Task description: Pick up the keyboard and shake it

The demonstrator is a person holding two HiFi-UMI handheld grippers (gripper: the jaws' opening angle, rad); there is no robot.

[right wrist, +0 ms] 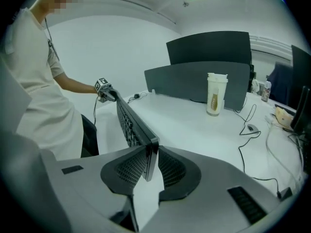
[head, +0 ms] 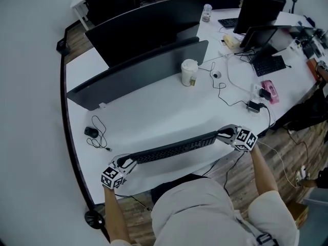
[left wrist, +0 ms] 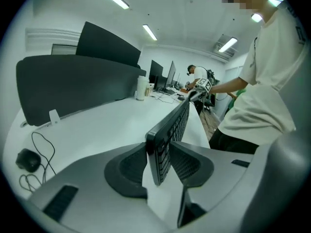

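Gripping the keyboard [head: 174, 148] by both short ends, over the near side of the white table [head: 154, 111].
Pinching its left end in the left tool [head: 129, 163], pads [left wrist: 131, 166] pressed on back and key face; pinching its right end in the right tool [head: 221, 135] the same way. Held tipped up on a long edge, keys turned toward the person, stretched slantwise between the two tools. Unclear whether lifted off the table or resting on its lower edge. Beyond it, a dark divider panel [head: 138, 73], a lidded cup [head: 189, 72] just beside the panel's right end, and a black mouse [head: 91, 132] with coiled cable near the left rim.
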